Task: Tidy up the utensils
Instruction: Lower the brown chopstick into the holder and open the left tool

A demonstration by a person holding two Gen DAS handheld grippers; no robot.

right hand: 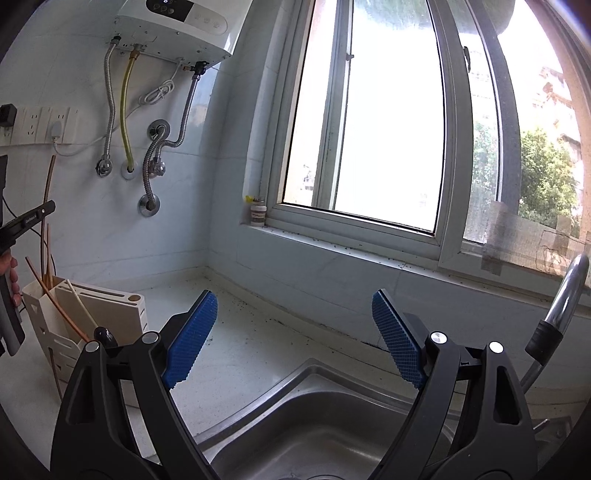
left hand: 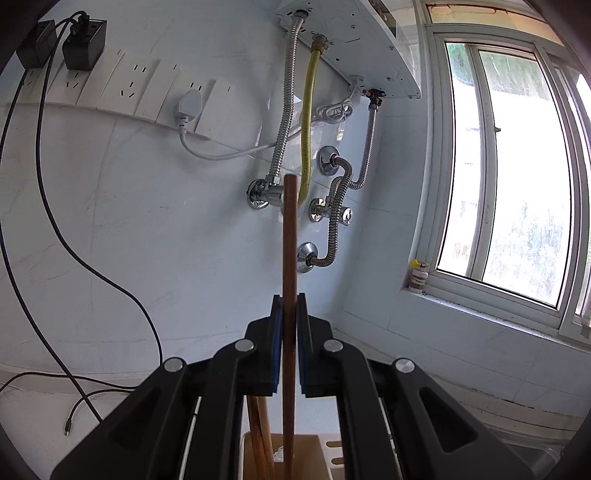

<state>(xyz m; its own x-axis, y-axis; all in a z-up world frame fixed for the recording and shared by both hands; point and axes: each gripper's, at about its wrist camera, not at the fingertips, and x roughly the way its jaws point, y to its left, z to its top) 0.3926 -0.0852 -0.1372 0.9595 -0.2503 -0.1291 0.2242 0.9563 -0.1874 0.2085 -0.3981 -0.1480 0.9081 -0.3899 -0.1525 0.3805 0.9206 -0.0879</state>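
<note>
My left gripper is shut on a brown wooden chopstick held upright, its lower end reaching down into the beige utensil holder. Another wooden chopstick leans in the holder beside it. In the right wrist view the holder stands at the left on the white counter, with several chopsticks and a black-handled utensil in it; the left gripper shows above it, on the held chopstick. My right gripper is open and empty above the sink.
A steel sink and its faucet lie below the right gripper. The wall has pipes, a water heater, a socket strip and hanging cables. A small bottle stands on the window sill.
</note>
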